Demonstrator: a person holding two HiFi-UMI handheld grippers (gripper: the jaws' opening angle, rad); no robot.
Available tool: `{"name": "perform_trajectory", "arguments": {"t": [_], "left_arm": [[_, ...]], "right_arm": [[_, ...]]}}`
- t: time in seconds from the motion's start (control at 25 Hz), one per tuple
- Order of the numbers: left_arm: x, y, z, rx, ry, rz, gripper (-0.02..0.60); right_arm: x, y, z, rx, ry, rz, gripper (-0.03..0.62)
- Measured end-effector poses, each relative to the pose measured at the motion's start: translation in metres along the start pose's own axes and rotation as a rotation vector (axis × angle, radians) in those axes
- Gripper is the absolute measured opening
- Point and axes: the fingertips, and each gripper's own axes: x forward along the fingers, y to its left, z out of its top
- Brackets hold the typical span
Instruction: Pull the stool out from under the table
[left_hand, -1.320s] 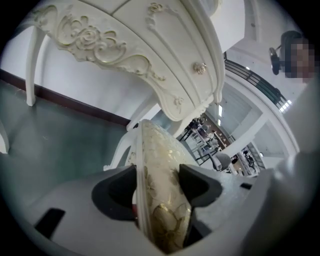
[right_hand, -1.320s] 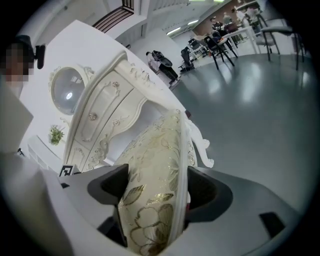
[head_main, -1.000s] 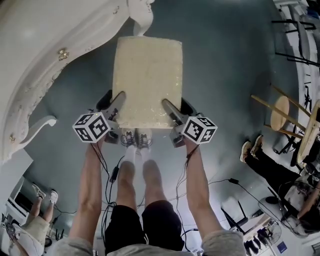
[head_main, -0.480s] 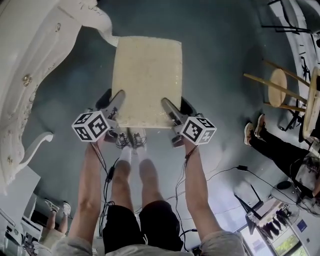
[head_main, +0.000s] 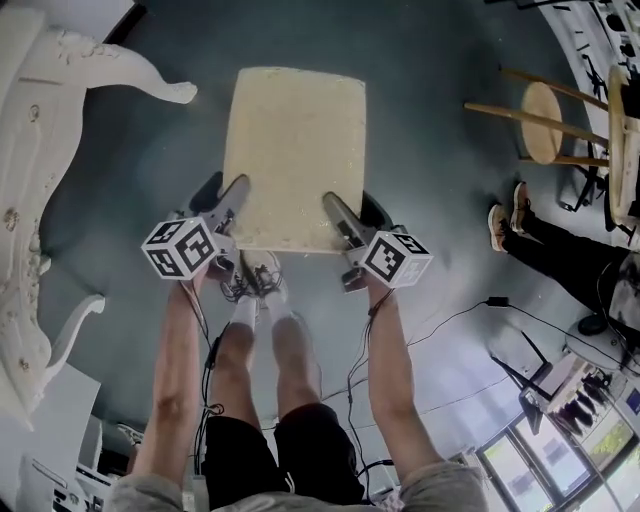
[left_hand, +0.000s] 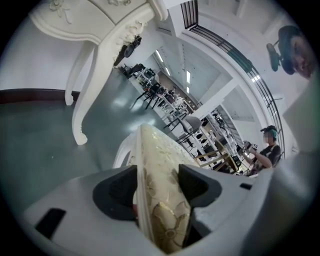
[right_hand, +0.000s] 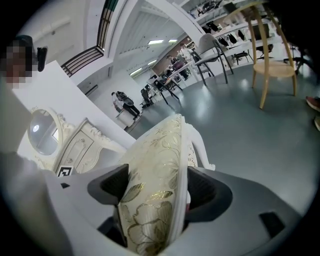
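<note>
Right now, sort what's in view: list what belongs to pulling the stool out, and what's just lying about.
In the job: stool, clamped at its near edge by left gripper and right gripper; white table.
Just about: wooden stool; bystander's legs.

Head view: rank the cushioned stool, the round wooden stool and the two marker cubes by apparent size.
1. cushioned stool, clearly largest.
2. round wooden stool, counting its leg span; its seat alone looks near cube size, and it stands farther off.
3. left marker cube and right marker cube: alike, unranked.
</note>
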Motion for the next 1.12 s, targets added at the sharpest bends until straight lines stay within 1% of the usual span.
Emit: {"name": "perform_trajectory", "arguments": {"t": [0.28, 0.56, 0.88, 1.0, 1.12], "left_arm": [[0.037, -0.019, -0.024, 0.058, 0.063, -0.027, 0.258], [0.042, -0.025, -0.035, 0.117, 0.091, -0.036, 0.259], [0.031, -0.023, -0.054, 0.130, 0.095, -0.049, 0.261], [0.024, -0.018, -0.066, 0.124, 0.102, -0.050, 0.261], [0.014, -0.010, -0.084, 0.094, 0.126, -0.042, 0.262]], "right_arm": [[-0.017, -0.047, -0.010, 0.080, -0.049, -0.029, 0.380], [-0.024, -0.061, -0.028, 0.142, -0.090, -0.020, 0.380], [-0.033, -0.062, -0.049, 0.137, -0.084, -0.002, 0.380], [-0.035, -0.063, -0.064, 0.155, -0.043, -0.002, 0.380], [-0.039, -0.063, -0.086, 0.157, -0.007, -0.004, 0.380]]}}
